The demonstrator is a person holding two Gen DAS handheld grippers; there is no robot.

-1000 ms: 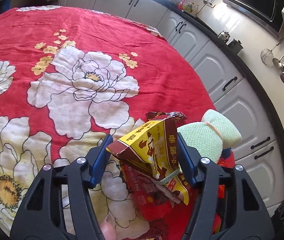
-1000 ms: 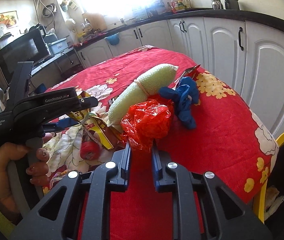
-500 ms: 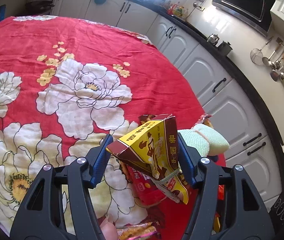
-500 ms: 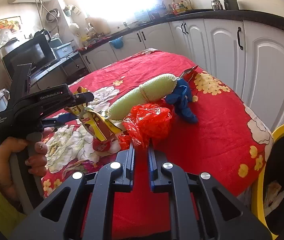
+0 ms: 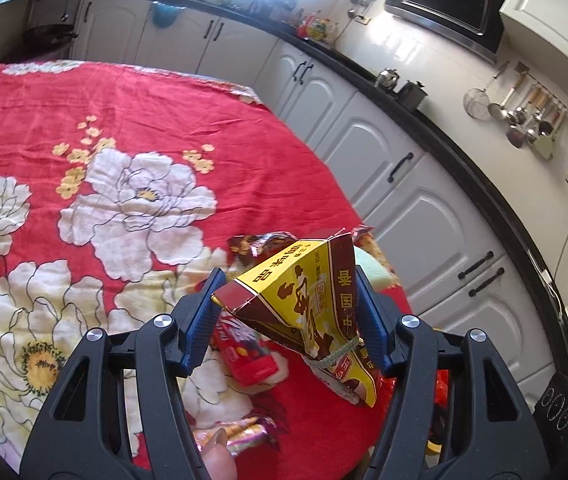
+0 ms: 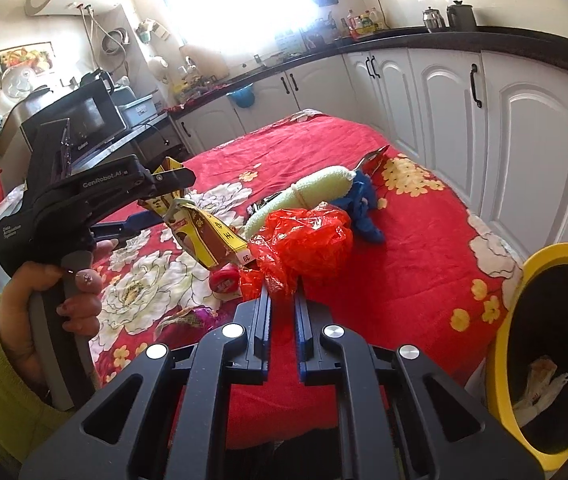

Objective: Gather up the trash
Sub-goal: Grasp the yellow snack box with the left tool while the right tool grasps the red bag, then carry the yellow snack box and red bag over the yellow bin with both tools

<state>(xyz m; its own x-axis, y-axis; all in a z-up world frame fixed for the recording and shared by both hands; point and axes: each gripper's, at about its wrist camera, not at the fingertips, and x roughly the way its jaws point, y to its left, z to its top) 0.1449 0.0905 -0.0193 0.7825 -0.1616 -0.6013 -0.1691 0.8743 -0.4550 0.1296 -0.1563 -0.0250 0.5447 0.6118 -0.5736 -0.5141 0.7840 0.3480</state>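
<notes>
Both grippers now carry trash clear of the red floral tablecloth (image 5: 132, 112). The left gripper (image 5: 290, 312) stands at a middling width, its blue pads clamped on the sides of a yellow-and-brown seasoning packet (image 5: 304, 300); compared with a second ago the packet hangs higher, and the red snack wrapper (image 5: 244, 356) and the pink foil wrapper (image 5: 236, 432) lie on the cloth below and behind its fingers. The right gripper (image 6: 283, 300) has just been closing: its jaws are now nearly together, pinching a fold of the red plastic bag (image 6: 308, 240), which bunches just ahead of the fingertips and has come up off the cloth with the hand. Beyond the bag, a pale green rolled towel (image 6: 312, 192) and a blue cloth (image 6: 364, 208) lie untouched. The yellow-rimmed bin (image 6: 504, 344) sits at the right of this gripper, below the table edge, with some paper already inside. With both pieces secured, the next step is likely carrying them to that bin; the wrappers on the cloth remain to be gathered.
</notes>
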